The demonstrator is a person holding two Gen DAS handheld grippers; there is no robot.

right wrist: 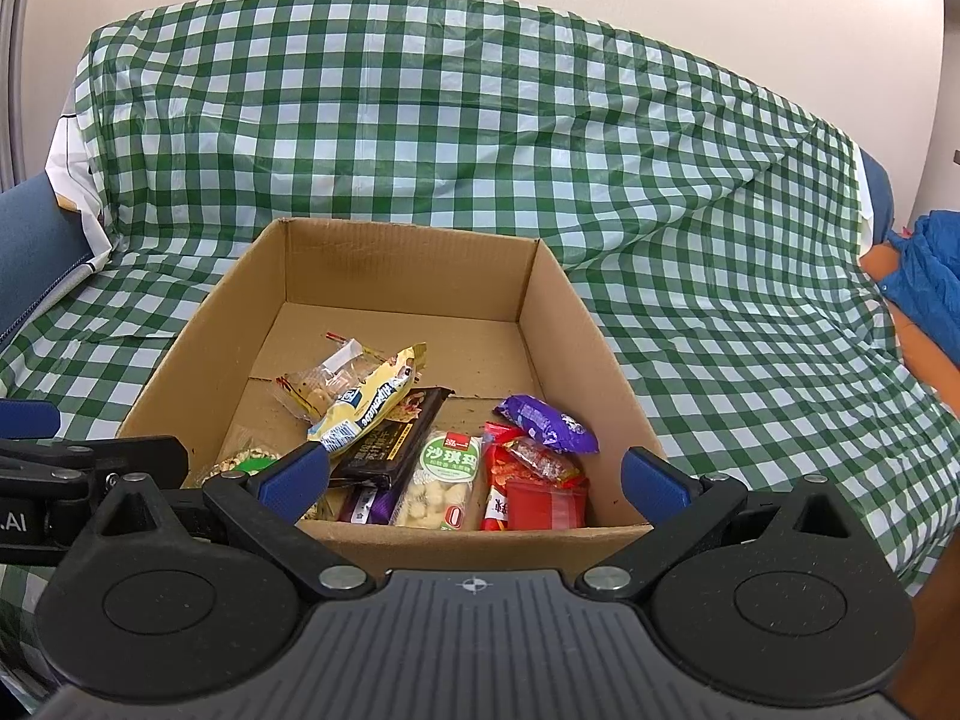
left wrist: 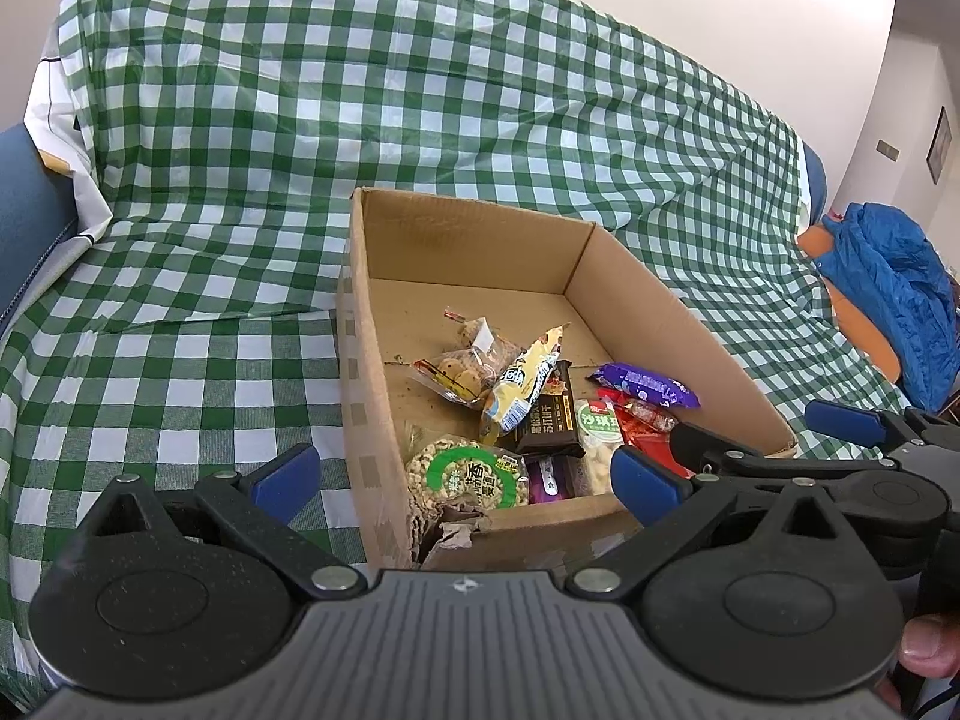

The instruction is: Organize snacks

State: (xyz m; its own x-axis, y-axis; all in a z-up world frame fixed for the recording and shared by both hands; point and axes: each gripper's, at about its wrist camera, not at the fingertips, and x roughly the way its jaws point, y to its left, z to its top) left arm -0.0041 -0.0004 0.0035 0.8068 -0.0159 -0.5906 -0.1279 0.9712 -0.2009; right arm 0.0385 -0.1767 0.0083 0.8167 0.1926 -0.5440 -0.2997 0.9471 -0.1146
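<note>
Looking along the left gripper (left wrist: 465,483), its jaws spread and empty, one cardboard box (left wrist: 678,324) sits on the green checked cloth (left wrist: 240,180), holding about nine snack packets, one purple packet (left wrist: 651,385) among them. From the right wrist, the right gripper (right wrist: 474,477) likewise gapes empty before that box (right wrist: 576,330), one yellow packet (right wrist: 369,399) lying across one dark bar (right wrist: 393,432).

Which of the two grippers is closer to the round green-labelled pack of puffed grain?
Left. The left gripper hangs open right over the round green-labelled pack of puffed grain in the cardboard box's near-left corner. The right gripper, also open, hovers further right, above the red packets.
</note>
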